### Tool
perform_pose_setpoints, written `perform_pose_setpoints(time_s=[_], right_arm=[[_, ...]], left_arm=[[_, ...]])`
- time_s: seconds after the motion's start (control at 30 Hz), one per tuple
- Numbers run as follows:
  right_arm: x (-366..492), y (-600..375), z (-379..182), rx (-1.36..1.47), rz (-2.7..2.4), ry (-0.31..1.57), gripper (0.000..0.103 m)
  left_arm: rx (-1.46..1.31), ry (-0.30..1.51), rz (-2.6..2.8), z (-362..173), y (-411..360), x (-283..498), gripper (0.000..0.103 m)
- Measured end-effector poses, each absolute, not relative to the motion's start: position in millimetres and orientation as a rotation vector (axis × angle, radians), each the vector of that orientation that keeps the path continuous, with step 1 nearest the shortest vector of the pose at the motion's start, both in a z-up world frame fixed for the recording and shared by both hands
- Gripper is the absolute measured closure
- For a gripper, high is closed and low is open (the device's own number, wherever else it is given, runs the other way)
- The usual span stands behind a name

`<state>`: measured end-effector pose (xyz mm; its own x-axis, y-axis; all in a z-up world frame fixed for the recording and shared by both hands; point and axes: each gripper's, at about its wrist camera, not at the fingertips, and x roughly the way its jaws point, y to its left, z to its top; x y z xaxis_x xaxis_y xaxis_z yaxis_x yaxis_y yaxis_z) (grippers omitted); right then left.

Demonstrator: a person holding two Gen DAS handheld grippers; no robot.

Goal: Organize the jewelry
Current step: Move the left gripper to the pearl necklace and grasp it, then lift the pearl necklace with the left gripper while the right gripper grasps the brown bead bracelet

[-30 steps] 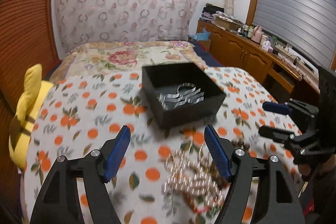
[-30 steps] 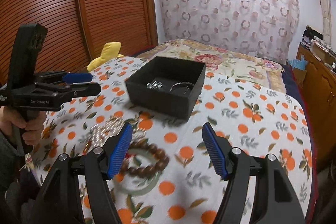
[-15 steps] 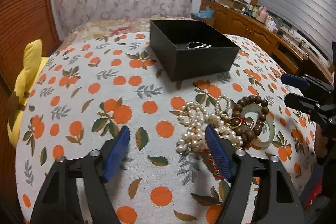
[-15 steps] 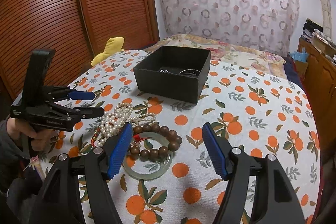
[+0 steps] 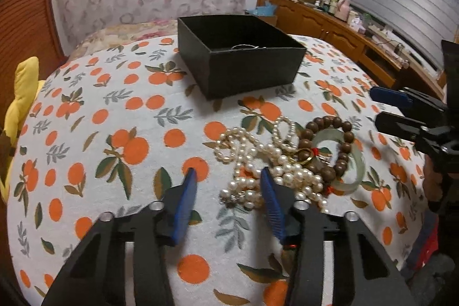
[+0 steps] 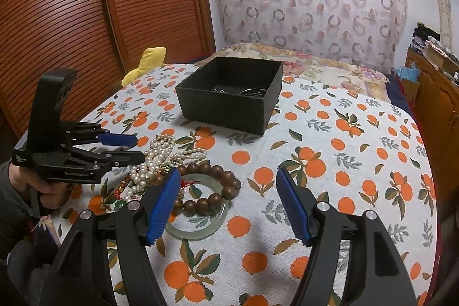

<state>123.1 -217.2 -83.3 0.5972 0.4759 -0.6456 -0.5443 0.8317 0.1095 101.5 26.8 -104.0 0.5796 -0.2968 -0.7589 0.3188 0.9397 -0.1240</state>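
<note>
A tangle of jewelry lies on the orange-print tablecloth: a pearl necklace [image 5: 258, 157] [image 6: 160, 159], a brown wooden bead bracelet [image 5: 341, 157] [image 6: 218, 179] and a pale green bangle [image 5: 355, 171] [image 6: 198, 231]. Behind it stands an open black box [image 5: 241, 70] [image 6: 229, 105] with silver pieces inside. My left gripper [image 5: 228, 182] [image 6: 139, 148] is low over the near end of the pearls. Its jaws are closing, with pearls between them beside the right pad, and the left pad is still apart from them. My right gripper [image 6: 228, 177] [image 5: 374, 106] stands open and empty, its left finger over the bangle.
A yellow plush toy [image 5: 20, 93] [image 6: 149, 59] sits at the table's left edge. Slatted wooden doors [image 6: 86, 19] rise on the left, and a wooden cabinet [image 5: 330, 27] with clutter runs along the right. A bed with a floral cover lies behind the box.
My left gripper has sunk and tipped down toward the pearls, and its jaws have narrowed around them. The right gripper has stayed open with little movement.
</note>
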Motion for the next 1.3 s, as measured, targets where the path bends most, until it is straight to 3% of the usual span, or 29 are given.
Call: perform_pose_setpoints(time_s=[0.13, 1.03, 1.17, 1.3], right_arm=[[125.1, -216.3, -86.1, -0.098, 0.594, 0.729, 0.032], [102.8, -187.0, -109.7, -0.195, 0.658, 0.805, 0.032], [103.2, -183.4, -112.3, -0.215, 0.659, 0.817, 0.019], [104.4, -180.1, -110.1, -0.236, 0.662, 0.810, 0.019]], left_arm=[[0.004, 0.888, -0.404, -101.7, 23.4, 97.6, 0.096], [-0.096, 0.593, -0.352, 6.3, 50.7, 55.1, 0.097], [-0.097, 0.585, -0.351, 8.3, 51.5, 53.8, 0.097], [-0.097, 0.585, -0.350, 8.8, 51.9, 53.4, 0.097]])
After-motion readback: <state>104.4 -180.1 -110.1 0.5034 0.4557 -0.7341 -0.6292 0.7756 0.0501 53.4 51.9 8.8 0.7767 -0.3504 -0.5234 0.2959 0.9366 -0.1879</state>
